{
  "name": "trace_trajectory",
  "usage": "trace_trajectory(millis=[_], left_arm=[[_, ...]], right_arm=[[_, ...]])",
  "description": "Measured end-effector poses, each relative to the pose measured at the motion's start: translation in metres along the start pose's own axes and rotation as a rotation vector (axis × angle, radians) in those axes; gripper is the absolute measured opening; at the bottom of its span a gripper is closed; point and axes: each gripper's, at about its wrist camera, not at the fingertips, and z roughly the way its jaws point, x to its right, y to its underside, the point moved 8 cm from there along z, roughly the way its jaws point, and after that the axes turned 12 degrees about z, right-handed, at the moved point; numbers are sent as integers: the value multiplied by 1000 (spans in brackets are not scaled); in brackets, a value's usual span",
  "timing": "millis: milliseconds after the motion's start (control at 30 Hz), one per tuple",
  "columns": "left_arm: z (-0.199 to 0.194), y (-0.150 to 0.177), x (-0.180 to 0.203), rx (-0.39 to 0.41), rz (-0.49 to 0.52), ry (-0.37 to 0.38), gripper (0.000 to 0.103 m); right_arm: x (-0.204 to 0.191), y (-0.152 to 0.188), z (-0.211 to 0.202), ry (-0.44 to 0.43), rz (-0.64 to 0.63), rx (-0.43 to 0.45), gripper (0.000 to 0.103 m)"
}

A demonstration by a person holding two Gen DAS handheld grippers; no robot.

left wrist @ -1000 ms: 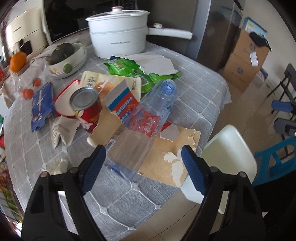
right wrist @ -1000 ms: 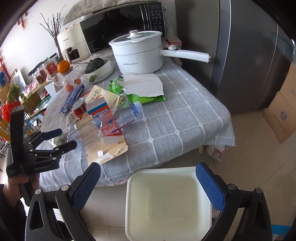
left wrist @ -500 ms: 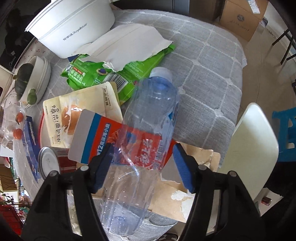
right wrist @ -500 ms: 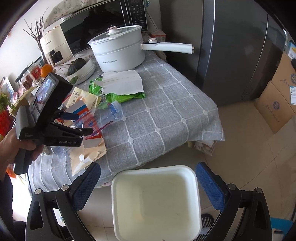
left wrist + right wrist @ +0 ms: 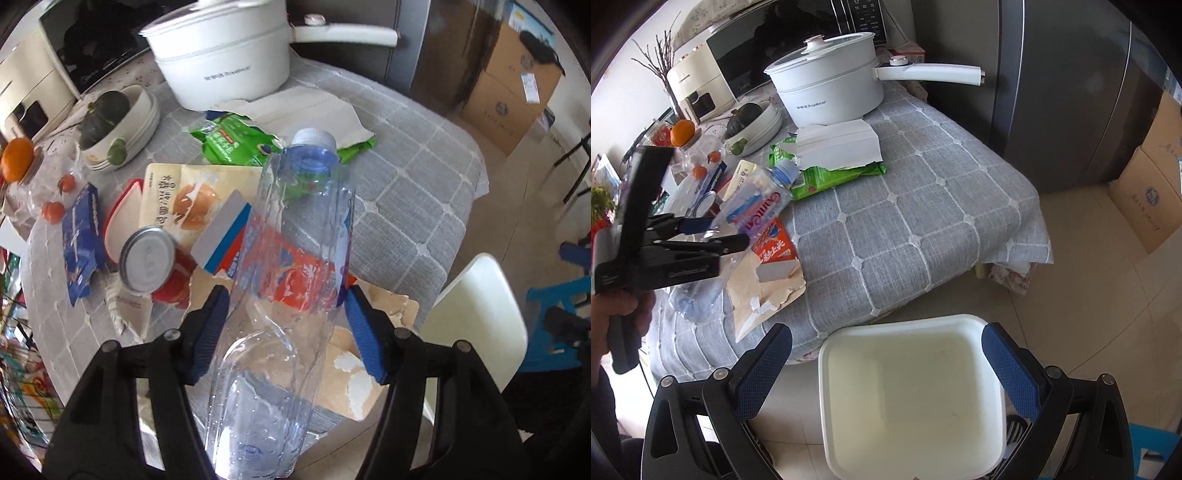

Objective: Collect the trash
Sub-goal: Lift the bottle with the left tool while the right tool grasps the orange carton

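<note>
Left claw (image 5: 286, 314) clamps the plastic bottle (image 5: 291, 258) mid-body, lifted off the surface; right claw (image 5: 886, 358) hangs wide open, gripping nothing.

Surface (image 5: 923, 192) under grey grid-pattern cloth, cloth edge hanging over front. Floor (image 5: 1100, 288) pale beige tile, daylit. Tall dark steel fridge (image 5: 1063, 92) behind surface at right. Cardboard boxes (image 5: 513, 77) stacked beside fridge. Black microwave (image 5: 783, 48) and cream appliance (image 5: 698, 85) at back. Blue stool (image 5: 554, 332) on floor.
</note>
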Motion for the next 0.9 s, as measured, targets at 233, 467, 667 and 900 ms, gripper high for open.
trace_trajectory(millis=[233, 467, 667, 900], left_arm=[[-68, 45, -21, 161, -205, -12, 66], [-91, 86, -37, 323, -354, 5, 66], [-96, 104, -49, 312, -387, 12, 66], [-101, 121, -61, 330, -453, 16, 66]], right_arm=[[-46, 12, 44, -117, 4, -106, 102], [-86, 32, 102, -275, 197, -278, 62], [-109, 34, 128, -309, 272, -286, 38], [-118, 26, 131, -394, 353, -276, 8]])
